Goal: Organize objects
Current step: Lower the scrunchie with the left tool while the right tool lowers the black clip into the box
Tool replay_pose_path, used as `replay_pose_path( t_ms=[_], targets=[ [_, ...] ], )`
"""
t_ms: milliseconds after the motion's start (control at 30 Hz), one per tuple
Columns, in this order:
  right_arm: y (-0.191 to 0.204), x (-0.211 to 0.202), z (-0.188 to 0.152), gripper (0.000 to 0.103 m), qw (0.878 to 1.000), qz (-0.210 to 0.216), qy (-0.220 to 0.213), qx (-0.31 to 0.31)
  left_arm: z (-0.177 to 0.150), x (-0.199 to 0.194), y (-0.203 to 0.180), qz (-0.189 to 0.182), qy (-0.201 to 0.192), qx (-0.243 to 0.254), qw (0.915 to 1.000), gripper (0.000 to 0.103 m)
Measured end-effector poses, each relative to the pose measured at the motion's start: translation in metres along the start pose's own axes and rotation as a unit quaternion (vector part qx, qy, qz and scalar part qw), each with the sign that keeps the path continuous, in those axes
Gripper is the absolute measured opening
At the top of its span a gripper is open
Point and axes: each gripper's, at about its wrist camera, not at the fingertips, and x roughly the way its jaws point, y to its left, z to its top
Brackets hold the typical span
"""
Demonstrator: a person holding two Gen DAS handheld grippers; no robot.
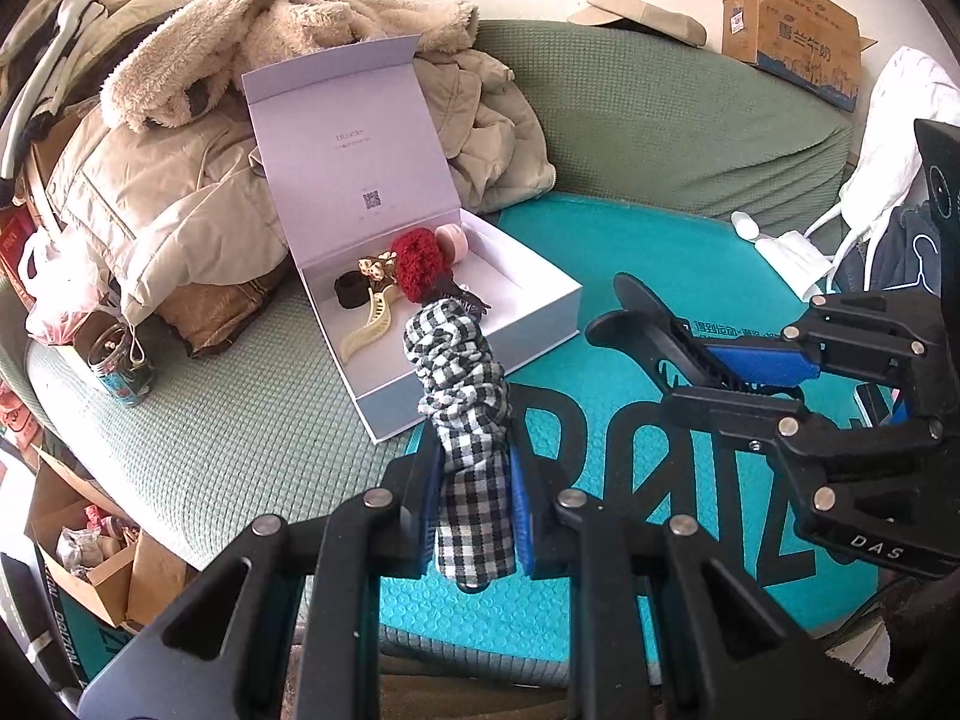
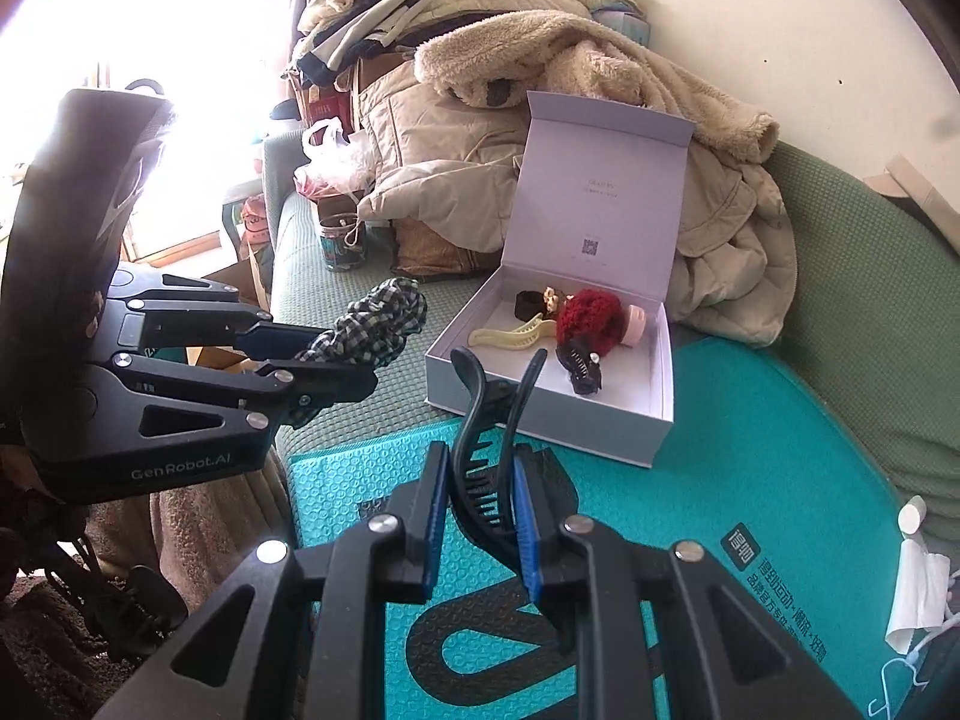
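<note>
My left gripper is shut on a black-and-white checked scrunchie, held above the teal mat just in front of the open white box. It also shows in the right wrist view. My right gripper is shut on a black hair claw clip, held near the box's front wall. The box holds a red scrunchie, a cream claw clip, a black hair tie, a pink round item and a small black clip.
The box stands on a green sofa partly covered by a teal mat. Piled coats lie behind the box. A tin can stands at the left. A cardboard box rests on the sofa back.
</note>
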Motion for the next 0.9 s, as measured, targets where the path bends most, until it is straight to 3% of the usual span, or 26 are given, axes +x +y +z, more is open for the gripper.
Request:
replay_pose_path(
  t_ms=[900],
  targets=[
    [-0.064,0.075,0.052,0.020,1.000,-0.003,0.001,0.017,0.086,0.094,0.055,-0.004,0.018,-0.008,0.9998,0.018]
  ],
)
